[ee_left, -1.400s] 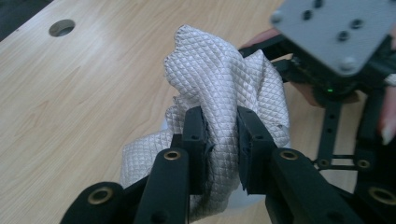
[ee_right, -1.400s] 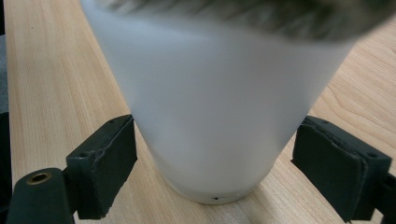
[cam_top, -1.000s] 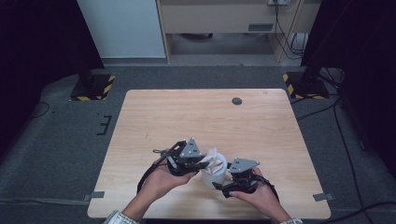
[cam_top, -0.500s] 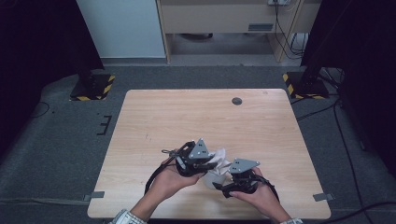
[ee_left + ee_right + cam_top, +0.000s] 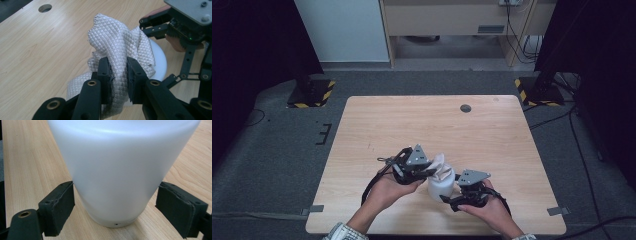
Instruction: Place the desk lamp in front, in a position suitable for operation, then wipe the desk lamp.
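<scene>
Tabletop [image 5: 412,125]: left tongs [image 5: 428,172] clamping cloth [image 5: 439,165], now over cup [image 5: 441,187]; right tongs [image 5: 451,200] gripping cup.

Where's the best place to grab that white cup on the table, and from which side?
Grip the cup low on its wall, level from the person's side, as the right gripper now straddles it. It stands upright, narrows toward the base, and the cloth fills its mouth, so the rim is blocked.

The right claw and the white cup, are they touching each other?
Touching. In the right gripper view, the left pad of the right claw presses on the wall of the white cup; the other pad stands just beside the wall.
</scene>
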A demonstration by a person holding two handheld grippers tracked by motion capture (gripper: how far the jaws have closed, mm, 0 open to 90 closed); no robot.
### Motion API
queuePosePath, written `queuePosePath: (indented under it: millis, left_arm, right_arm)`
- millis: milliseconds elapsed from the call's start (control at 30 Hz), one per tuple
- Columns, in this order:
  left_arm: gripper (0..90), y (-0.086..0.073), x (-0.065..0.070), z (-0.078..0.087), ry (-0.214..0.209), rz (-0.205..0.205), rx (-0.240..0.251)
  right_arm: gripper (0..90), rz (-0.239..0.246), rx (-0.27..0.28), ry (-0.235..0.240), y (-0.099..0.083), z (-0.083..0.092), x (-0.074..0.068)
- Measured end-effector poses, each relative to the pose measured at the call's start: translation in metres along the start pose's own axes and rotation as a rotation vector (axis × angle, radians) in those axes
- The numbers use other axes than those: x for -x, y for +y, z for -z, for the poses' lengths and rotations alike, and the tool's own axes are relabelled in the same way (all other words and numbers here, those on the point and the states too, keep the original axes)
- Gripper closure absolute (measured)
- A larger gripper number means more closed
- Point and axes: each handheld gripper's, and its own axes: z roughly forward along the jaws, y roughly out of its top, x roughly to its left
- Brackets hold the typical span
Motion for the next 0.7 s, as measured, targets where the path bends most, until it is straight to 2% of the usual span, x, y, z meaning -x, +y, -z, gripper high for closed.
queuePosePath:
  millis: [200, 300, 400, 533, 700]
  left_arm:
    - [74.8, -0.002, 0.014, 0.007, -0.027, -0.024, -0.011]
    - [74.7, 0.002, 0.022, 0.003, -0.05, -0.041, -0.004]
    - [74.6, 0.01, 0.028, -0.006, -0.055, -0.067, -0.01]
    - [74.6, 0.02, 0.025, -0.018, -0.052, -0.07, -0.012]
    - [74.5, 0.026, 0.013, -0.026, -0.022, -0.04, -0.005]
  right_arm:
    - [15.0, -0.001, 0.005, 0.0, 0.001, 0.0, 0.0]
    - [14.6, -0.001, 0.005, -0.003, 0.001, 0.0, 0.0]
    - [14.5, 0.001, 0.007, -0.005, 0.001, -0.001, -0.001]
    - [14.9, 0.002, 0.006, -0.006, 0.001, -0.001, -0.001]
    - [15.3, 0.003, 0.009, -0.006, 0.001, 0.0, 0.0]
